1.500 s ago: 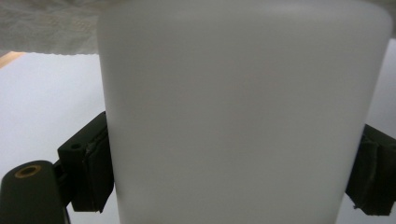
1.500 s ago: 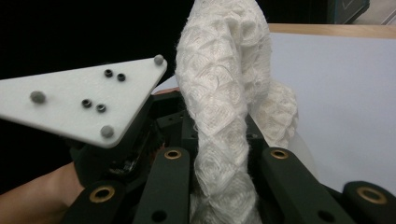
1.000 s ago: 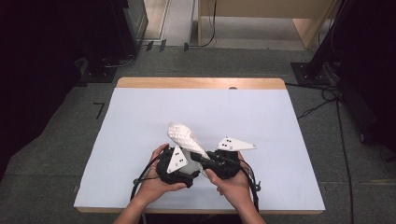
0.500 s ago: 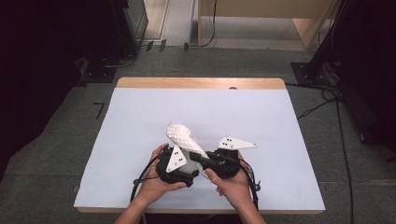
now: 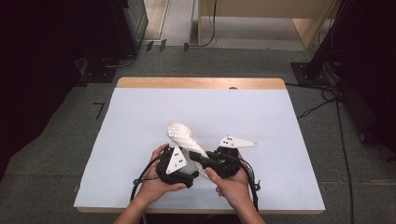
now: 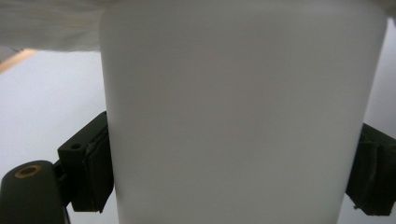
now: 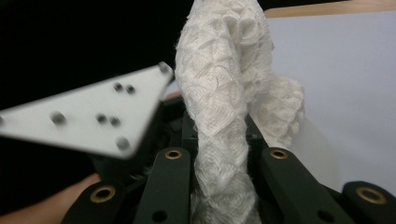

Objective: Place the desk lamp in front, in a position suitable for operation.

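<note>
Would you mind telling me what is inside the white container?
A white textured cloth rises from the white container, pinched by the right gripper. The frosted wall hides how far the cloth reaches inside.

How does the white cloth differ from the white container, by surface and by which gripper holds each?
The white cloth has a quilted, wrinkled weave; the white container is smooth and plain. The cloth is soft and twisted into a rope shape; the container is rigid with straight sides. The right hand-held gripper is shut on the cloth; the left hand-held gripper clamps the container's sides. Both are white.
</note>
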The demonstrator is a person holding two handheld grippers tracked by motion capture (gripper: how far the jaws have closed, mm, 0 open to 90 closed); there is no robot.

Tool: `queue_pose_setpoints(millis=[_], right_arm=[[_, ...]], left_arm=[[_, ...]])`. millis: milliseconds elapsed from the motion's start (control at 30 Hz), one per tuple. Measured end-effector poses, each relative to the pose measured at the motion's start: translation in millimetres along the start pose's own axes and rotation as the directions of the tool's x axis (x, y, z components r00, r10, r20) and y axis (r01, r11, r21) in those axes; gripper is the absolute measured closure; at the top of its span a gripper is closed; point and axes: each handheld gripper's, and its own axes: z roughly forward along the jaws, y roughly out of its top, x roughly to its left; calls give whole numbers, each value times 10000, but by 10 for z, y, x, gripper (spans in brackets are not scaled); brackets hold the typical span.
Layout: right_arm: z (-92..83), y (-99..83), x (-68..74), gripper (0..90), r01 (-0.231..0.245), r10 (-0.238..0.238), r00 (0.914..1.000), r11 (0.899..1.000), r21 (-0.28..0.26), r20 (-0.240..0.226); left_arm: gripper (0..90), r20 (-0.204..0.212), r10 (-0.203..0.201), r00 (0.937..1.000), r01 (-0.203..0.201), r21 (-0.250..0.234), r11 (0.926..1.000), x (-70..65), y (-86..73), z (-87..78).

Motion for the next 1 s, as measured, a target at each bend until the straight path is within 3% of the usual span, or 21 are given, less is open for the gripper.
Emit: queue_pose_setpoints(millis=[67,100,133,167,267,333,400,433,467,500,533,567,633,667,733,800,833,867,933,1000], right_arm=[[11,-11,-39,790,-74,74,10000,9995,-292,11],[15,-38,-122,790,-221,248,9983,9984,-515,525],[15,-38,-122,790,-221,248,9983,9984,-515,525],[11,-66,-211,790,-186,230,9940,9989,-421,1069],[0,-83,-261,791,-204,250,9904,9992,-352,1361],[-37,-68,-311,790,-246,279,9885,9994,-239,1486],[-77,-56,-343,784,-370,443,9860,9982,-480,1610],[-77,-56,-343,784,-370,443,9860,9982,-480,1610],[-102,-50,-363,782,-356,461,9831,9974,-620,1773],[-139,-48,-404,777,62,101,9705,9978,-667,2409],[-139,-48,-404,777,62,101,9705,9978,-667,2409],[-145,-78,-479,774,468,-319,9504,9981,-410,3094],[-111,-139,-604,766,410,-420,9433,9991,99,3294],[-111,-139,-604,766,410,-420,9433,9991,99,3294],[-18,-260,-796,750,-34,-317,9418,9946,1038,3346],[10,-293,-838,736,-144,-309,9400,9914,1300,3399],[34,-329,-907,653,-143,-442,9411,9853,1702,3352],[34,-329,-907,653,-143,-442,9411,9853,1702,3352],[26,-321,-964,532,-377,-378,9383,9769,2103,3438],[-19,-295,-994,454,-562,-246,9360,9743,2180,3512]], left_arm=[[88,-101,216,9997,-216,-23,9998,-36,4,8],[88,-83,225,9997,-225,30,9997,-32,9,12],[88,-83,225,9997,-225,30,9997,-32,9,12],[88,18,-31,10000,31,25,10000,2,6,13],[88,237,-694,9973,696,-44,9976,84,-12,11],[88,395,-1426,9890,1434,-203,9895,170,-41,9],[88,-36,-1867,9824,1860,-680,9802,220,-78,-4],[87,-36,-1867,9824,1860,-680,9802,220,-78,-4],[87,-297,-2138,9764,2095,-1084,9718,242,-98,-18],[86,-729,-2587,9632,2405,-1956,9507,278,-147,-46],[87,-729,-2587,9632,2405,-1956,9507,278,-147,-46],[86,-884,-2787,9563,2549,-2151,9427,307,-194,-32],[86,-1196,-2739,9543,2482,-1934,9492,310,-260,22],[86,-1196,-2739,9543,2482,-1934,9492,310,-260,22],[85,-1206,-2703,9552,2435,-1994,9492,300,-311,23],[84,-1179,-2648,9571,2391,-1949,9512,303,-312,17],[83,-1063,-2538,9614,2316,-1851,9550,302,-328,-7],[80,-1063,-2538,9614,2316,-1851,9550,302,-328,-7],[72,-945,-2463,9646,2274,-1757,9578,302,-357,-37],[18,-706,-2468,9665,2337,-1555,9598,322,-387,-65]])
